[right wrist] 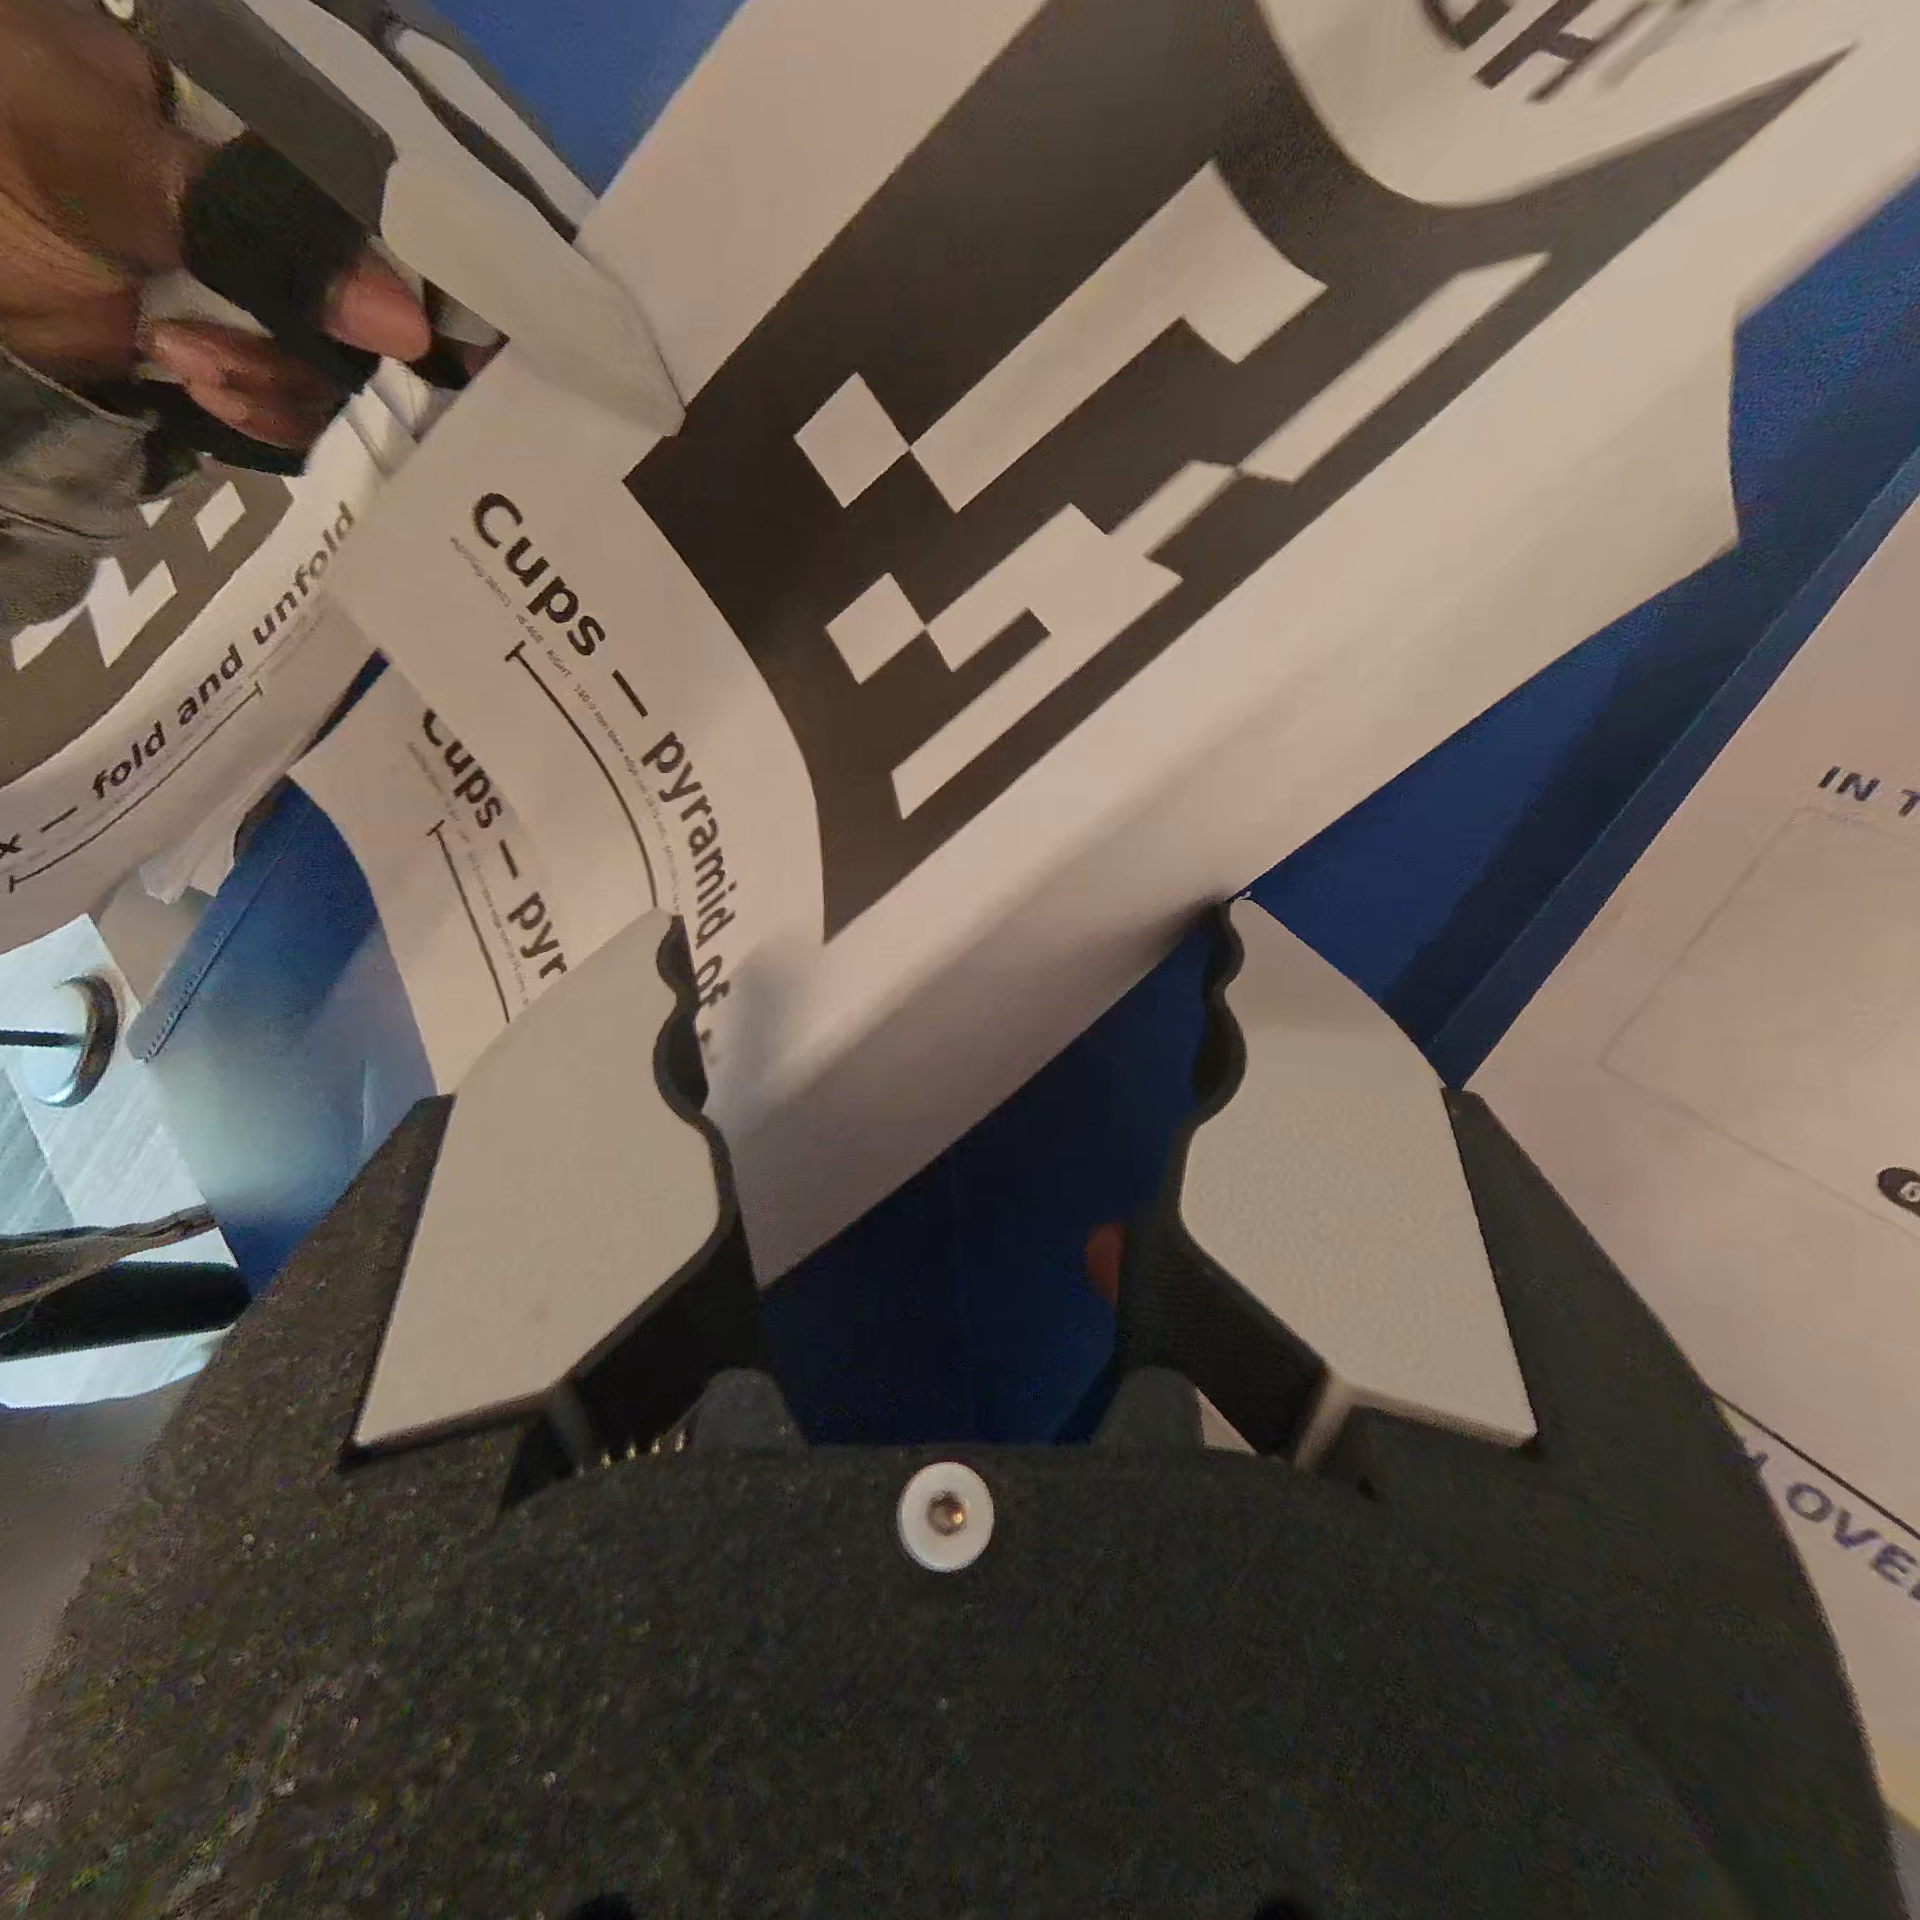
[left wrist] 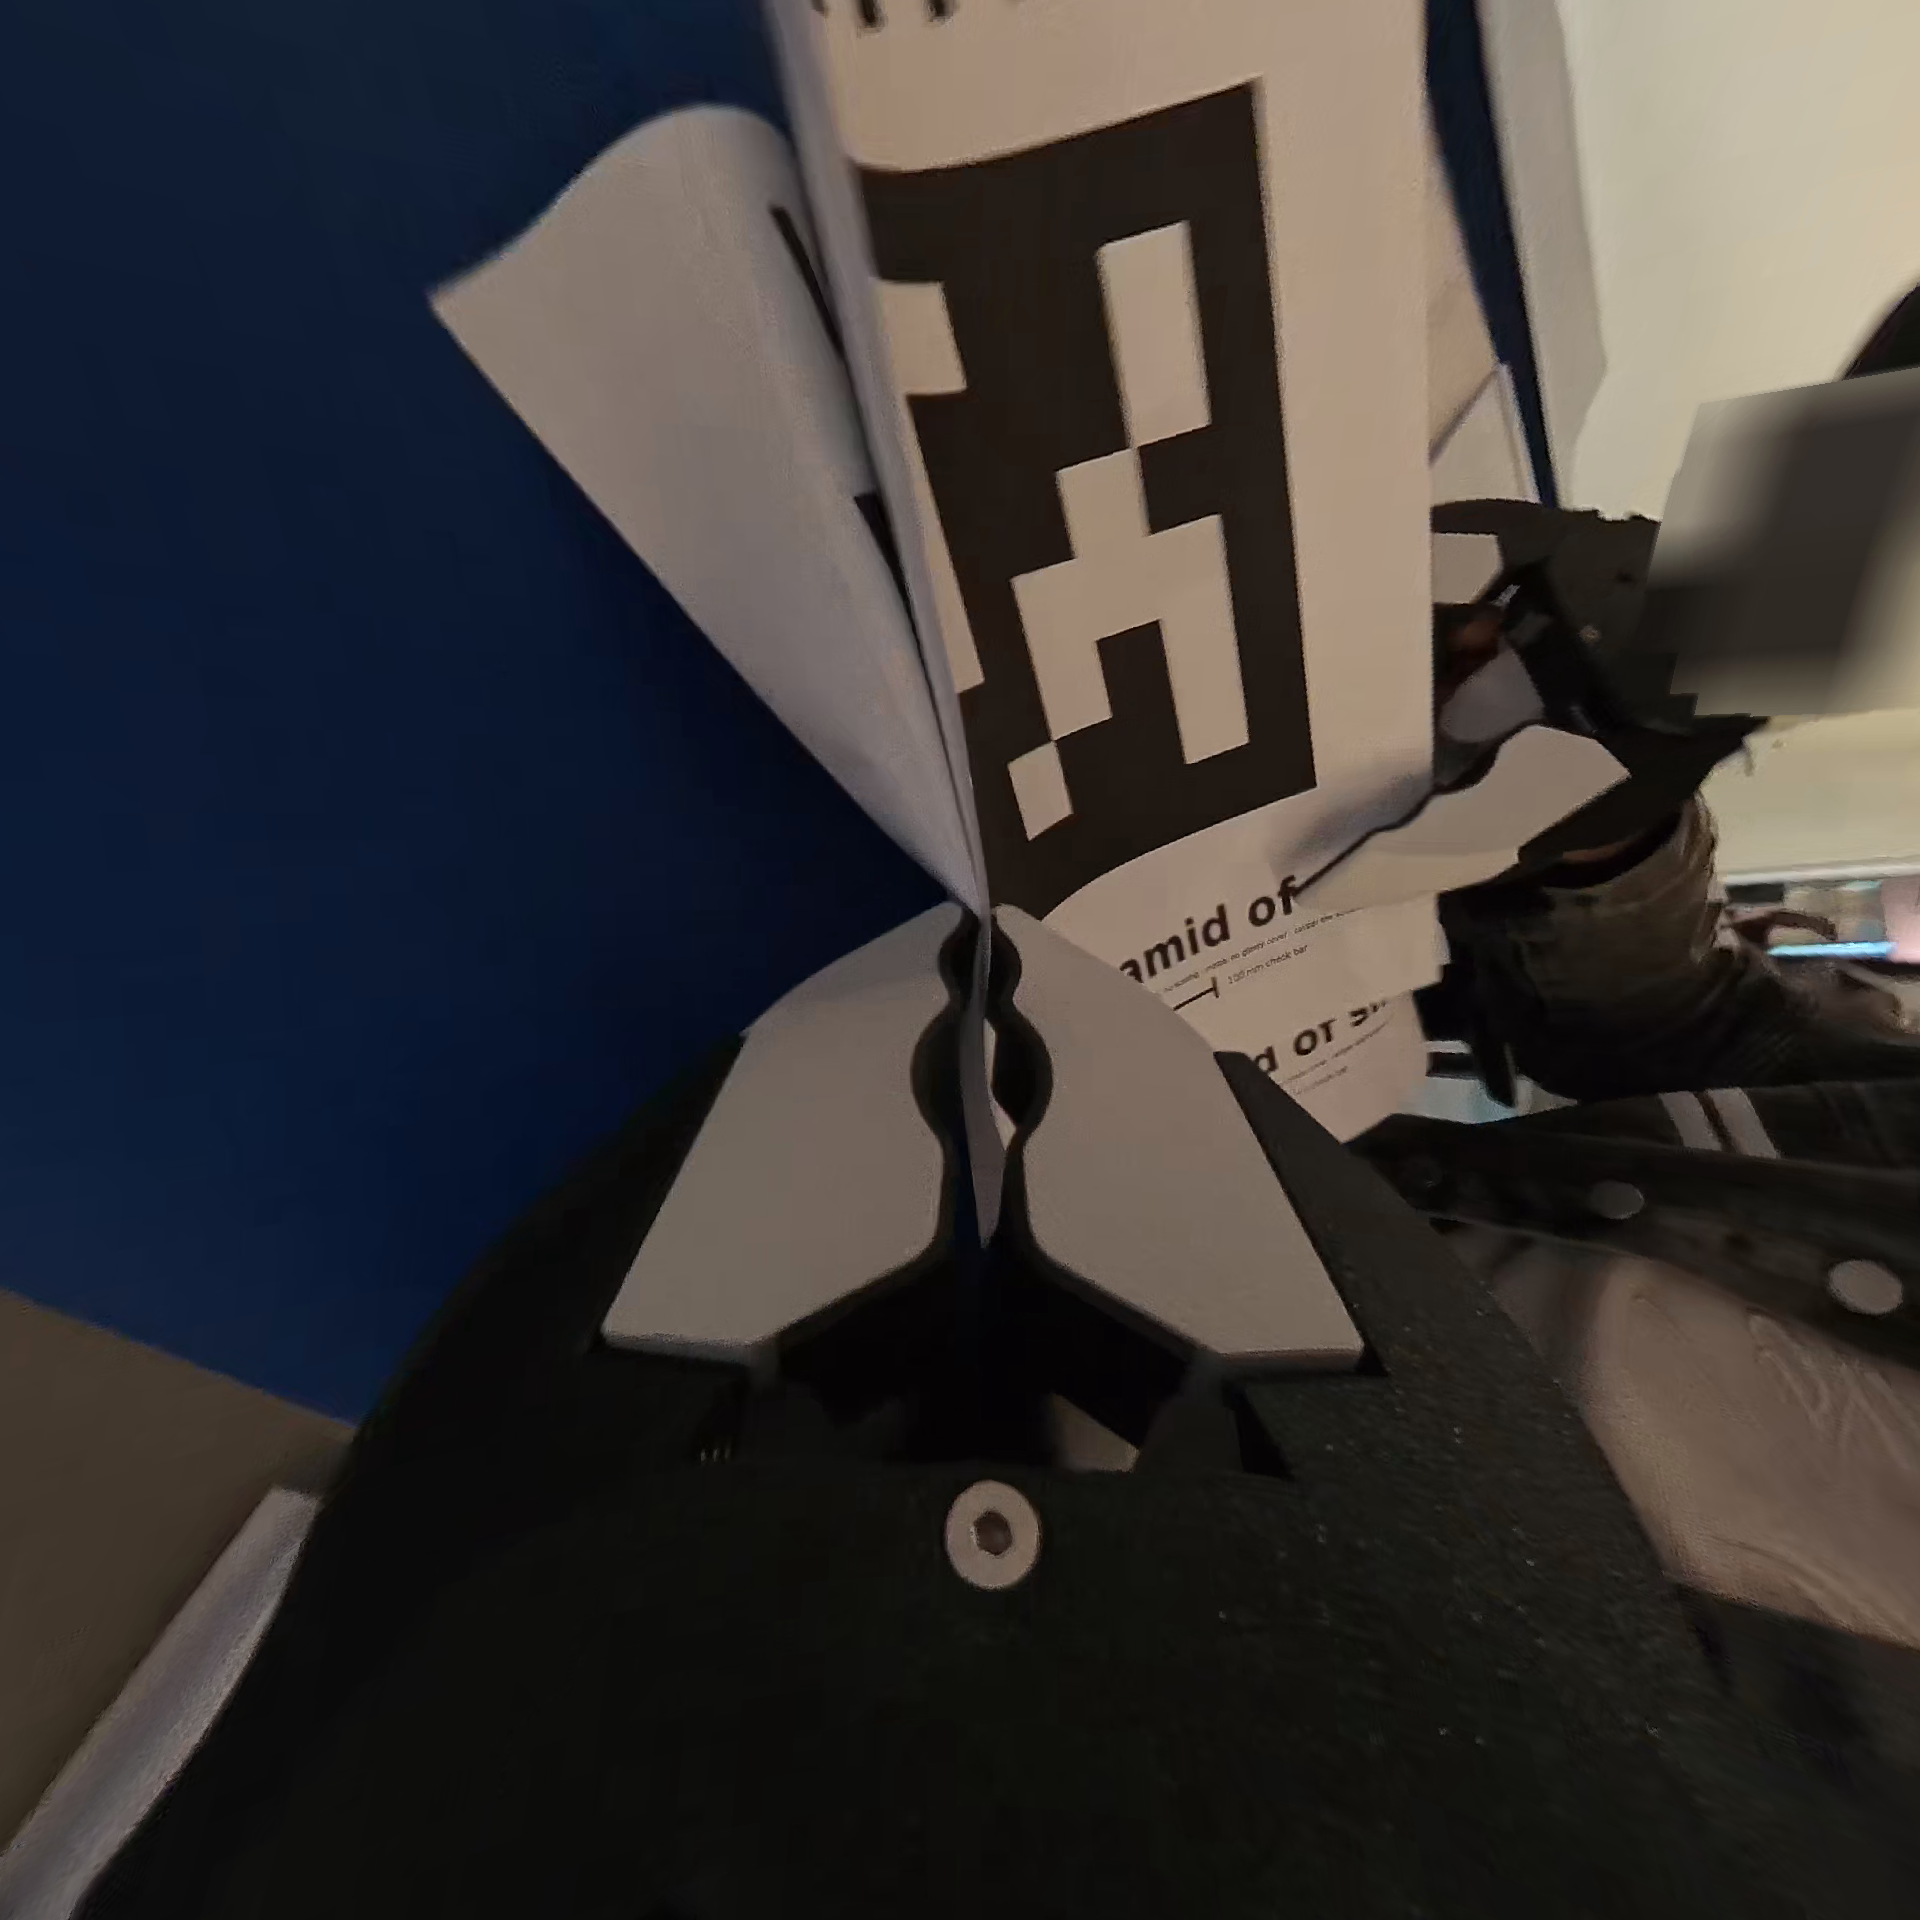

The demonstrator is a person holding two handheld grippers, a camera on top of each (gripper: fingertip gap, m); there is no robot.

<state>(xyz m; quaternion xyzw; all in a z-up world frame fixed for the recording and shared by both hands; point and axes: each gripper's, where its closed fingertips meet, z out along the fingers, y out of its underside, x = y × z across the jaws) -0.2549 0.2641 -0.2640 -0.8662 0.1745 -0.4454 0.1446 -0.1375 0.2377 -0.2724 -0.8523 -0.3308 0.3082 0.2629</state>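
Pinching paper sheets edge-on in left claw, centre frame.
Gaping wide, right claw straddling the sheets' lower corner, gripping nothing.

A deep blue surface fills most of the left wrist view, with a tan strip at its lower left edge. A pale cream wall stands at the upper right. In the right wrist view, bright daylight washes a pale floor at the left edge.
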